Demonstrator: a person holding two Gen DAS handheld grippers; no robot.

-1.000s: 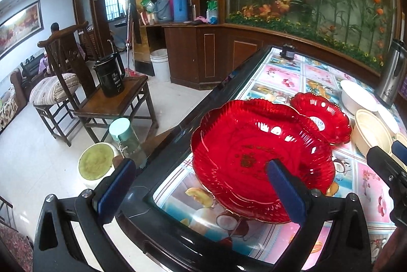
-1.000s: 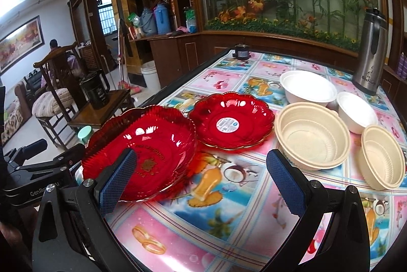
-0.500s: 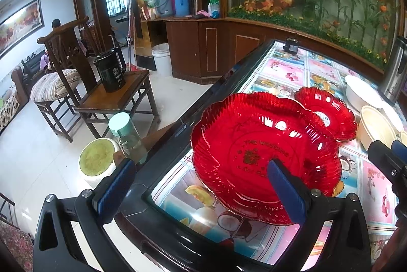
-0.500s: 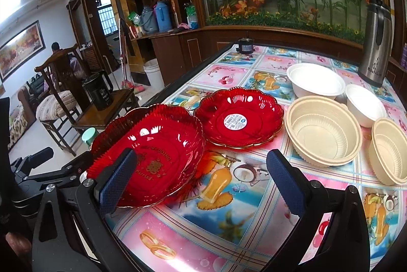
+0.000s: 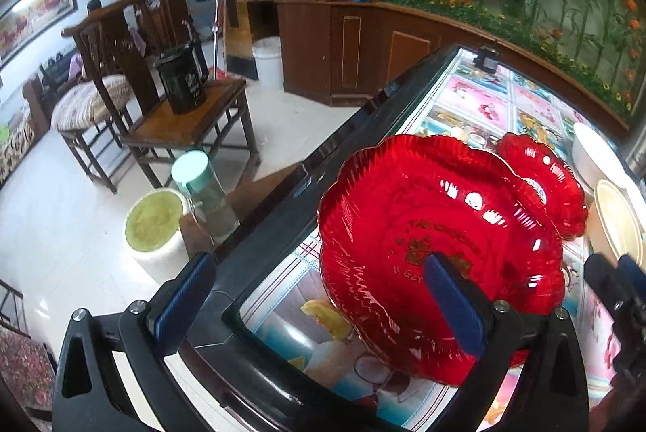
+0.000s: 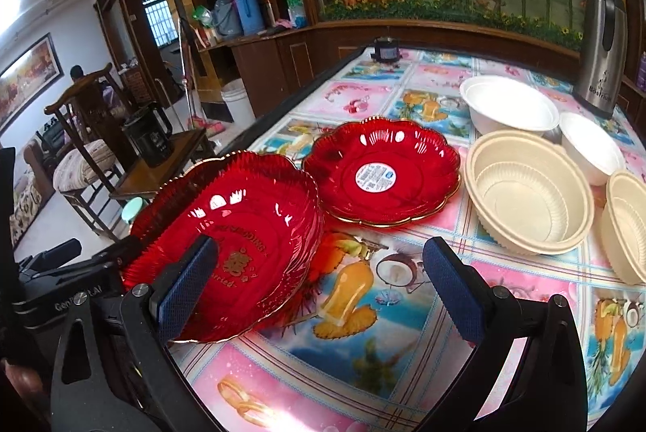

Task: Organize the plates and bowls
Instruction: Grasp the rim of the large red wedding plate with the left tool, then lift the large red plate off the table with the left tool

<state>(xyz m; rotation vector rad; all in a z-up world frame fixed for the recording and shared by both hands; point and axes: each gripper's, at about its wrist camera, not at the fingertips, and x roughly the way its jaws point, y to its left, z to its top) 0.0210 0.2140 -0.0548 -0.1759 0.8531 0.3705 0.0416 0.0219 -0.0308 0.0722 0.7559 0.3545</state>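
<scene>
A large red scalloped plate [image 5: 436, 238] [image 6: 234, 230] stands tilted at the table's left edge, its left rim raised. My left gripper [image 5: 317, 262] is open wide, with its right finger [image 5: 452, 307] lying over the plate's near part and the left finger off the table. A smaller red plate [image 6: 383, 169] [image 5: 541, 181] with a white sticker lies flat just behind. My right gripper [image 6: 319, 244] hangs open above the table, holding nothing. Two beige bowls [image 6: 529, 189] [image 6: 630, 226] and two white bowls [image 6: 508, 107] [image 6: 589, 145] sit on the right.
The table [image 6: 363, 371] has a bright fruit-print cover and a black rim [image 5: 323, 169]. A steel thermos [image 6: 601, 48] stands at the far right. Left of the table are a wooden chair with a black kettle [image 5: 181, 84], a green-lidded bottle [image 5: 202, 189] and a white stool [image 5: 153, 230].
The large red plate has tipped up more steeply, its left rim rising. Both grippers stayed open and shifted only slightly.
</scene>
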